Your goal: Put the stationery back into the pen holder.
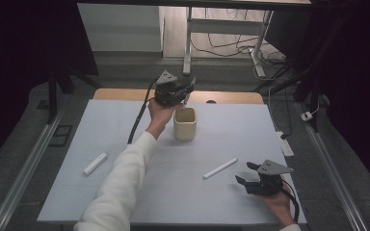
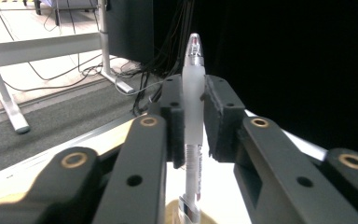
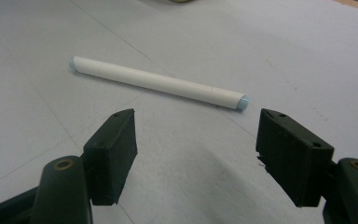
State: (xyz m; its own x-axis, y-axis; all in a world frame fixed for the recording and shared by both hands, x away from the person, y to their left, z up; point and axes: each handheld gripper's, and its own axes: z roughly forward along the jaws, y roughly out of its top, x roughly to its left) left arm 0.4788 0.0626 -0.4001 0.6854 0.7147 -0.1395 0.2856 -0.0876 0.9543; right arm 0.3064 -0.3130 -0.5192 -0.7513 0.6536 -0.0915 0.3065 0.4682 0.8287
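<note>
Right tongs [image 3: 193, 154] hover wide open and empty, just short of a white pen [image 3: 158, 83] on my counter [image 1: 125, 192]. My left tongs [image 2: 193, 121] pinch a clear pen [image 2: 193, 107] upright above the cream cup [image 1: 185, 124].

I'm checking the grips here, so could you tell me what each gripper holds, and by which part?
The left gripper clamps a frosted pen around its middle, above the cup. The right gripper holds nothing.

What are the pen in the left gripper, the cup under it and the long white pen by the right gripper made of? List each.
Held pen: likely plastic, frosted translucent barrel, clear tip.
Cup: cream, matte, thick-walled; ceramic or plastic, cannot tell.
Long white pen: smooth matte white, pale blue ends; probably plastic.
</note>
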